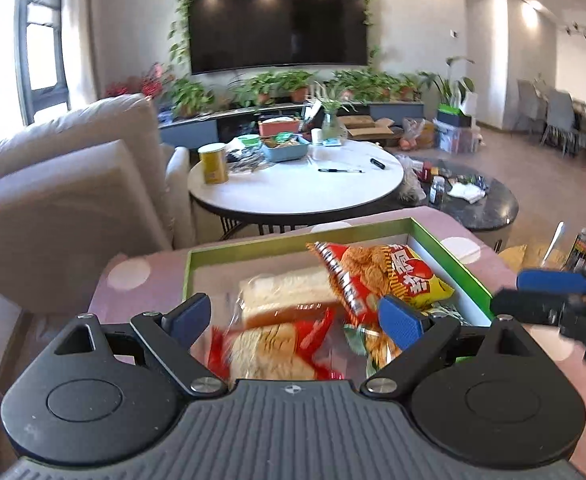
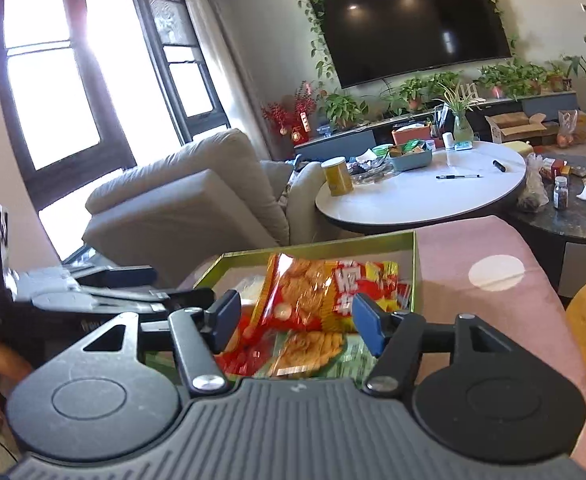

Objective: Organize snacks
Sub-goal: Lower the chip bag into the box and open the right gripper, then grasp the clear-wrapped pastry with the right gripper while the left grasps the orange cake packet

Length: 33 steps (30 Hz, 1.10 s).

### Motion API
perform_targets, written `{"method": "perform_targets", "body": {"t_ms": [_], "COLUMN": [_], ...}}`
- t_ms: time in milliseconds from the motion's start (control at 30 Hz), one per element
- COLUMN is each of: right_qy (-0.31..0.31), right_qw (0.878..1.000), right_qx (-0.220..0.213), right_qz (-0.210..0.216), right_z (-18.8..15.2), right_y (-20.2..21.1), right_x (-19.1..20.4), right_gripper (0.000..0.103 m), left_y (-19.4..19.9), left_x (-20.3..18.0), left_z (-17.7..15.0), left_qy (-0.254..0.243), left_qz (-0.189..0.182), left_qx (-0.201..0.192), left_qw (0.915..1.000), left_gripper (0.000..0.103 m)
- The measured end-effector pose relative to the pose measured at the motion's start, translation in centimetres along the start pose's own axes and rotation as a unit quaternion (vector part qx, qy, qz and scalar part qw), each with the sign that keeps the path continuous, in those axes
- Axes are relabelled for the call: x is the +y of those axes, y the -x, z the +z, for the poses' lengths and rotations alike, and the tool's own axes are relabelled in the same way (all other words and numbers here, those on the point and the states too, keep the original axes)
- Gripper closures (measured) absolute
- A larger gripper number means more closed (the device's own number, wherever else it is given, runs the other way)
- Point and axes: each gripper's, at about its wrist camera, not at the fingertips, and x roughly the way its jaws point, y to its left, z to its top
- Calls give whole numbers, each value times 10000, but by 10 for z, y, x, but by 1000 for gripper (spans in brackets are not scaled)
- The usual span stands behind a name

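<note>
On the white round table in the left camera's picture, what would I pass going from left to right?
Yellow can → blue basket of snacks → white cup → pen → small black item, all on the white round table.

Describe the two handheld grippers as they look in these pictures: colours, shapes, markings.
Both match: the left gripper and right gripper have a dark grey ribbed body, two round black lobes, black linkage arms with silver screws, and blue textured pads on the jaws. A small round emblem marks each body's front edge. No cables visible.
</note>
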Motion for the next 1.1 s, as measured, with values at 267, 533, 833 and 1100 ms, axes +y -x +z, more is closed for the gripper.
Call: {"method": "perform_targets", "body": {"t_ms": [267,533,833,1100], "right_qy": [505,771,1026,1268], "right_qw": [9981,9955,9910,9861], "right_qx": [282,520,862,1075], "right_qz": [193,186,8,1], "right_z": [-29,-50,-72,-86], "right_y": [12,16,14,19], "right_x": [29,55,73,78], "right_gripper": [43,38,38,38], "left_y": [58,96,106,90], "left_x": [22,41,42,42], "left_z": [-38,-95,-148,-165], "left_qy": [74,163,-113,-323], "left_qz": [185,163,-98,-2], "left_qx": [-97,122,499,793], "left_qw": [9998,9997,9986,9963], "left_gripper": [13,13,13,17]}}
